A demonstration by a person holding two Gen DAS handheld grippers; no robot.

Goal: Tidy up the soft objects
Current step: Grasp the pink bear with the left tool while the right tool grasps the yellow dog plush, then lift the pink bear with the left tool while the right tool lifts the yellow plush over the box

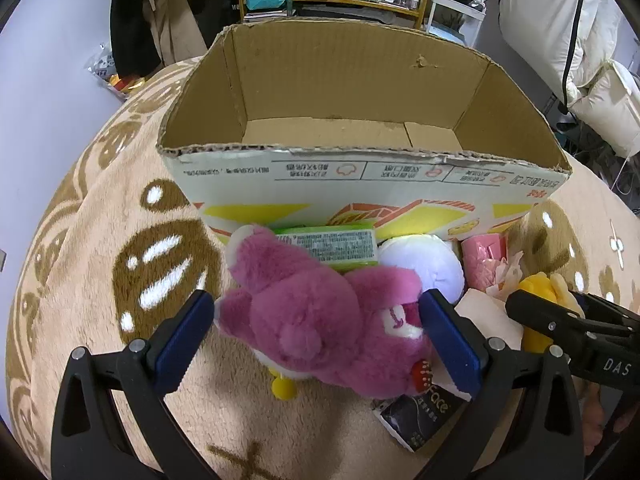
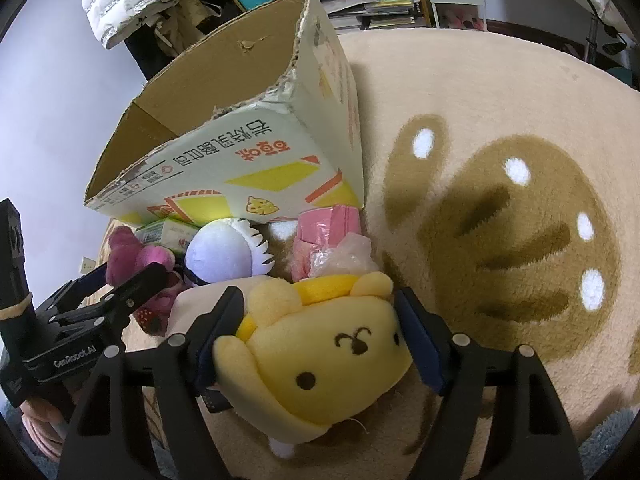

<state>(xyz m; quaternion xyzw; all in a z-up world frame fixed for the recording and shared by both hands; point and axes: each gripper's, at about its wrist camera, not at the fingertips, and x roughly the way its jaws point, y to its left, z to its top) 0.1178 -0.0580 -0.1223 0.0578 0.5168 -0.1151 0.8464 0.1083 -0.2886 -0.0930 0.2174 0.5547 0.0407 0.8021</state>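
Observation:
A pink plush bear (image 1: 320, 320) lies on the rug in front of an open, empty cardboard box (image 1: 360, 92). My left gripper (image 1: 316, 320) has its blue pads against the bear's two sides. A yellow plush dog (image 2: 320, 352) sits between the pads of my right gripper (image 2: 320, 332), which grips its head. The pink bear also shows in the right wrist view (image 2: 136, 260), with the left gripper (image 2: 120, 292) on it. The box stands behind it (image 2: 224, 152).
A white round plush (image 1: 424, 264), a green packet (image 1: 340, 246), a pink packet (image 1: 484, 258), white tissue (image 1: 488, 316) and a dark sachet (image 1: 416, 416) lie by the box. The beige patterned rug (image 2: 500, 220) spreads around. Shelves and clothes stand behind.

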